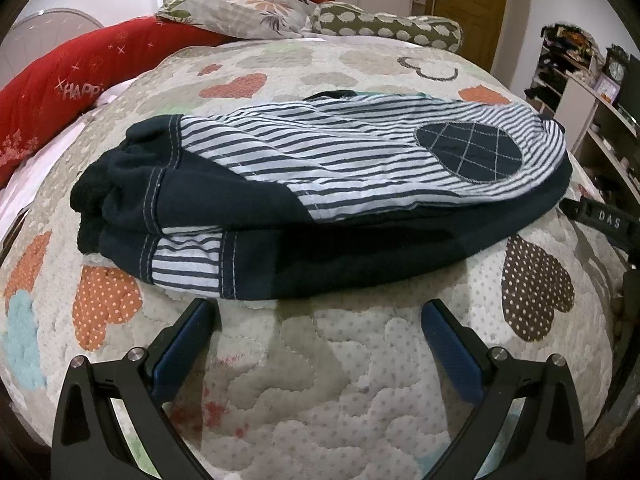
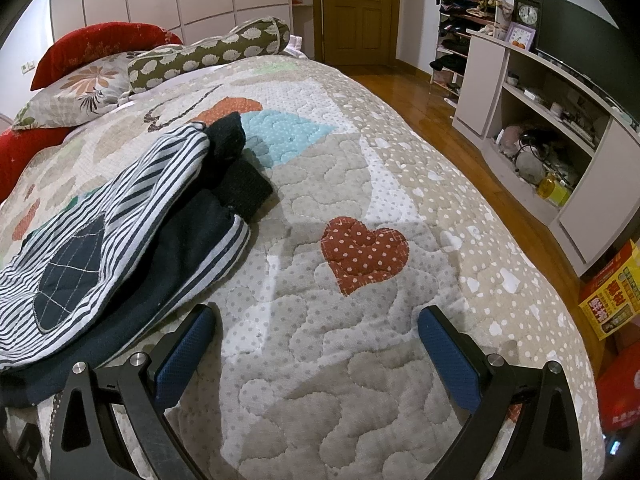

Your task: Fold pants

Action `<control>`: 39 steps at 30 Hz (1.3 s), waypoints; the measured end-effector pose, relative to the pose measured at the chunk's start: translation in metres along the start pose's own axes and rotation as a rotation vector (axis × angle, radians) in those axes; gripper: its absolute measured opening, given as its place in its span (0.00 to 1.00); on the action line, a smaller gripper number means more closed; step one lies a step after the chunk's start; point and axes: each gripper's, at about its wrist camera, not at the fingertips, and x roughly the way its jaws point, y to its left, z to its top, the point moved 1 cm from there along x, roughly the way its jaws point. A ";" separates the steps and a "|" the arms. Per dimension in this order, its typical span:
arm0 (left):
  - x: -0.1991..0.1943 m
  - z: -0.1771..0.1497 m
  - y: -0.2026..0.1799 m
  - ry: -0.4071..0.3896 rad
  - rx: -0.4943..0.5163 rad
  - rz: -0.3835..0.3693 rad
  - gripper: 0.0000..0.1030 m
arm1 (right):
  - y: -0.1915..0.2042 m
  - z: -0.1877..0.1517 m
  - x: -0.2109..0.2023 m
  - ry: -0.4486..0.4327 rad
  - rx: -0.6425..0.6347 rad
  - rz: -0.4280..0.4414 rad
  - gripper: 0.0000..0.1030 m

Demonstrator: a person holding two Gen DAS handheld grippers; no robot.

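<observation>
The striped navy-and-white pants [image 1: 304,184] lie folded in a stack on the quilted bed, with a dark oval knee patch [image 1: 468,152] on top. My left gripper [image 1: 320,316] is open and empty, just in front of the stack's near edge, above the quilt. In the right wrist view the same pants [image 2: 120,232] lie at the left, with dark cuffs [image 2: 240,184] at their far end. My right gripper [image 2: 316,320] is open and empty over bare quilt, its left finger [image 2: 184,356] close beside the pants' edge. Part of the right gripper [image 1: 600,220] shows at the left wrist view's right edge.
The bed's quilt [image 2: 360,320] has heart patches. Pillows and a bolster [image 1: 256,16] lie at the head, a red blanket [image 1: 72,88] on the left. To the right are a wooden floor [image 2: 440,104], a shelf unit [image 2: 540,132] and boxes [image 2: 612,296].
</observation>
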 end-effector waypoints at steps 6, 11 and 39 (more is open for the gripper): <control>-0.033 0.006 0.010 0.001 0.006 -0.109 1.00 | -0.004 0.008 0.004 0.087 0.004 0.063 1.00; -0.061 0.028 0.031 -0.066 0.015 -0.096 1.00 | -0.010 0.000 -0.008 0.111 -0.129 0.165 0.98; -0.023 0.066 0.007 -0.012 0.159 -0.050 1.00 | -0.005 0.012 -0.032 0.058 -0.046 0.396 0.89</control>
